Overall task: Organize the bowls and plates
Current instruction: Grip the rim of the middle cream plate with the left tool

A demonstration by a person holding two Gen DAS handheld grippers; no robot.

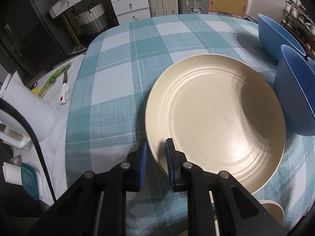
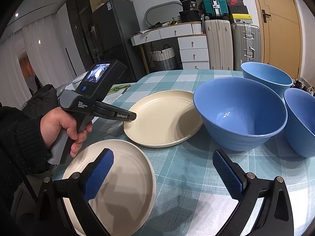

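Checked tablecloth (image 1: 110,90); cream plate (image 1: 216,122) tilted, left tool (image 1: 156,157) pinching rim.

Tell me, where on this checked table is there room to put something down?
The far half of the tablecloth, beyond the held cream plate, lies bare. So does the near patch right of the second plate. The right side is crowded with three blue bowls.

Table (image 2: 196,177) under teal-white check cloth. Right-wrist view: near plate (image 2: 126,177) at 7 o'clock, far plate (image 2: 163,118) at centre, bowl (image 2: 240,114) at 3, two more bowls (image 2: 265,76) (image 2: 301,122) at 2–3, near table edge.
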